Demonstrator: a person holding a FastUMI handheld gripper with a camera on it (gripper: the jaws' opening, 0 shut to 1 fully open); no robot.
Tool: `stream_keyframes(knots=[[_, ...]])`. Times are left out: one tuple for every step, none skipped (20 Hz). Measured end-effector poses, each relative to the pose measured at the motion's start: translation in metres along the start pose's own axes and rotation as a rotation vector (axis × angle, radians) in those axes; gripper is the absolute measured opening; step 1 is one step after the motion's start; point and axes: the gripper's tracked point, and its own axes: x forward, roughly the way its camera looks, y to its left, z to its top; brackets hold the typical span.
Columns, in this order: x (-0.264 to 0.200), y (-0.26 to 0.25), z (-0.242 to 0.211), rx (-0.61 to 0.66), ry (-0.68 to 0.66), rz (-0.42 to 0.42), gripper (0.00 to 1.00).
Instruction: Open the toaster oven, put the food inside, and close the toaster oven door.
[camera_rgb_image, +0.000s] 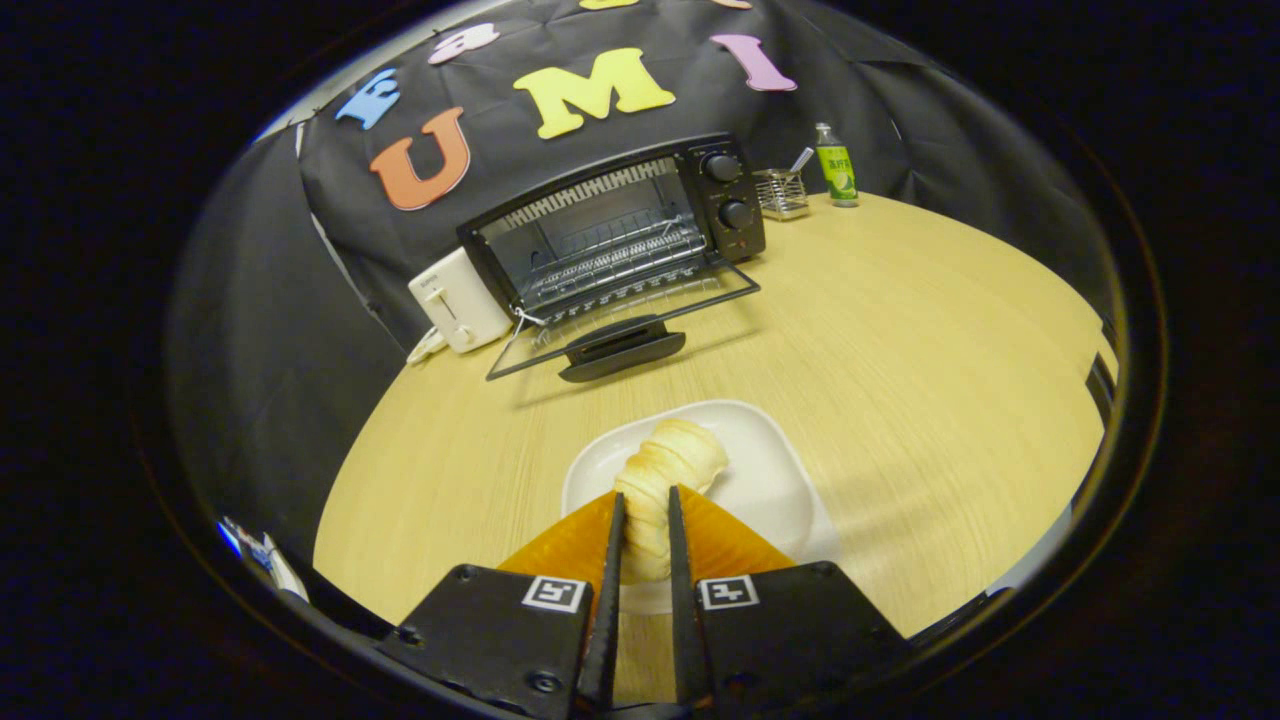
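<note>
A pale twisted bread roll (668, 468) lies over a white square plate (760, 470) on the wooden table. My gripper (646, 502) has both fingers pressed on the roll's near end, so it is shut on the roll. Whether the roll rests on the plate or hangs just above it I cannot tell. Beyond the plate stands the black toaster oven (610, 235) with its glass door (625, 335) folded down flat toward me. The wire rack (610, 262) inside is bare.
A white pop-up toaster (458, 300) stands left of the oven. To the oven's right are a small wire basket (781, 193) and a green bottle (835, 167). Bare tabletop (920, 340) stretches right of the plate.
</note>
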Motion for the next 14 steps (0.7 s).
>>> stream_keyframes(knots=[[0.000, -0.001, 0.001, 0.001, -0.003, 0.000, 0.26], [0.000, 0.000, 0.001, 0.008, -0.006, 0.007, 0.25], [-0.002, 0.001, 0.002, 0.013, -0.011, 0.012, 0.23], [-0.004, 0.002, 0.006, 0.015, -0.022, 0.017, 0.22], [-0.006, 0.004, 0.010, 0.012, -0.040, 0.023, 0.20], [-0.008, 0.005, 0.013, 0.001, -0.055, 0.025, 0.19], [-0.010, 0.005, 0.017, -0.002, -0.068, 0.028, 0.18], [-0.012, 0.007, 0.022, 0.002, -0.080, 0.036, 0.17], [-0.015, 0.009, 0.027, 0.004, -0.092, 0.044, 0.17], [-0.018, 0.012, 0.033, 0.005, -0.106, 0.053, 0.17], [-0.021, 0.014, 0.039, 0.007, -0.121, 0.060, 0.17], [-0.023, 0.019, 0.044, 0.014, -0.133, 0.074, 0.17], [-0.025, 0.024, 0.053, 0.027, -0.144, 0.090, 0.17], [-0.026, 0.030, 0.064, 0.043, -0.159, 0.108, 0.17]])
